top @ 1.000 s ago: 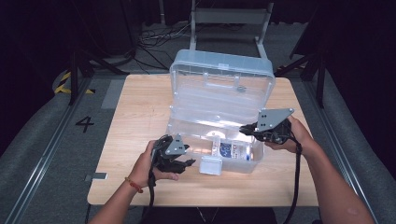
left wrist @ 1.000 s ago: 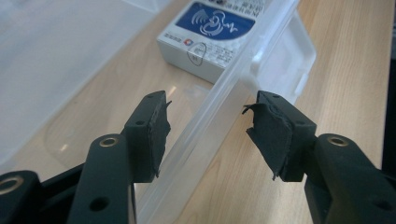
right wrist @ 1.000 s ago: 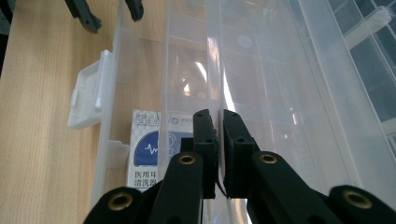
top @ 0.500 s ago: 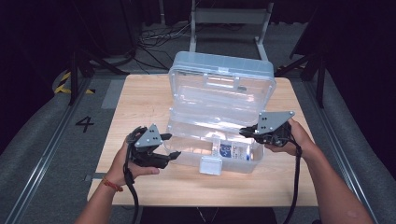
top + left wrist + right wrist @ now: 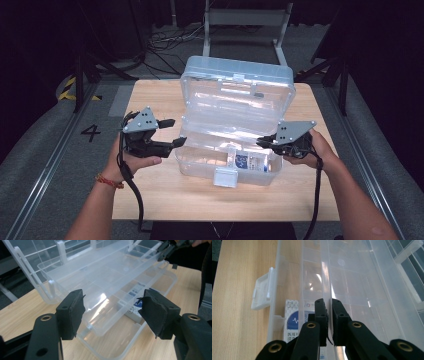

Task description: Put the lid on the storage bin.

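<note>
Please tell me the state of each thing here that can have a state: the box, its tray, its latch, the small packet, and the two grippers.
Clear plastic box: open, lid upright.
Inner tray: lifted, gripped at its edge.
Front latch: undone.
Small packet: lying in the box bottom.
Left gripper: open, empty.
Right gripper: shut on the tray edge.

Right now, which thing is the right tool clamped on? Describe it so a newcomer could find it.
On the wooden table stands a clear plastic box with its lid raised. Inside it sits a shallow see-through tray; the right tool pinches the tray's edge. Unlike the deeper box, the tray is flat and lifts out.
</note>
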`<state>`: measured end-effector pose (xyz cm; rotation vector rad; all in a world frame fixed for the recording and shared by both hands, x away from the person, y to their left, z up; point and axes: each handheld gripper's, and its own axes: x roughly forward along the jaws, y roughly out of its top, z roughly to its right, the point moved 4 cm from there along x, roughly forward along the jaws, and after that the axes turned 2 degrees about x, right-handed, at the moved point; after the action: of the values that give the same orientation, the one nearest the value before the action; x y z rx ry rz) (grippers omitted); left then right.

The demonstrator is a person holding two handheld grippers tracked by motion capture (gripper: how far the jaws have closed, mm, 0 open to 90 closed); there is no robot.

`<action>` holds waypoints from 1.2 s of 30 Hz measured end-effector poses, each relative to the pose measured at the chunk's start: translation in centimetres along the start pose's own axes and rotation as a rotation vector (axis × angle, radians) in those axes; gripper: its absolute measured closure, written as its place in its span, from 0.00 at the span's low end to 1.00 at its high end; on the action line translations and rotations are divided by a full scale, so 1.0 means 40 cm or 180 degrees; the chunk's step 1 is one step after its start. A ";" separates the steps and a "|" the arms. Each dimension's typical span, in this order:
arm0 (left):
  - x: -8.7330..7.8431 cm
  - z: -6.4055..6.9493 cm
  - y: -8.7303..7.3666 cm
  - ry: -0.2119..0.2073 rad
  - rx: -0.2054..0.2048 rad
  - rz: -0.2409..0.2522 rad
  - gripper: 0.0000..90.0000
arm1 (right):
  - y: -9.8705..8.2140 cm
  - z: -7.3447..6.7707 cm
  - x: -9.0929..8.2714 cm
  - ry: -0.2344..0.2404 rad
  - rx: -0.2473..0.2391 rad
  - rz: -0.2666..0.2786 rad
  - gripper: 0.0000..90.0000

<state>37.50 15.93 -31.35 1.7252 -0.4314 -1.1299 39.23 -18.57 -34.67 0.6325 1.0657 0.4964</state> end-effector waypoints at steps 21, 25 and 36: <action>0.100 -0.120 0.107 0.0375 -0.0061 -0.0048 0.55 | -0.007 -0.015 -0.003 -0.0070 -0.0021 -0.0004 0.94; 0.119 -0.148 0.106 0.0449 -0.0134 -0.0044 0.59 | -0.010 -0.018 -0.004 -0.0083 0.0070 -0.0005 0.93; 0.134 -0.171 0.091 0.0427 -0.0142 -0.0020 0.85 | -0.020 -0.036 -0.001 -0.0137 0.0176 0.0008 0.91</action>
<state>46.68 14.13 -30.28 1.7520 -0.3157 -1.0137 37.96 -18.84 -35.66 0.6904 1.0410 0.4550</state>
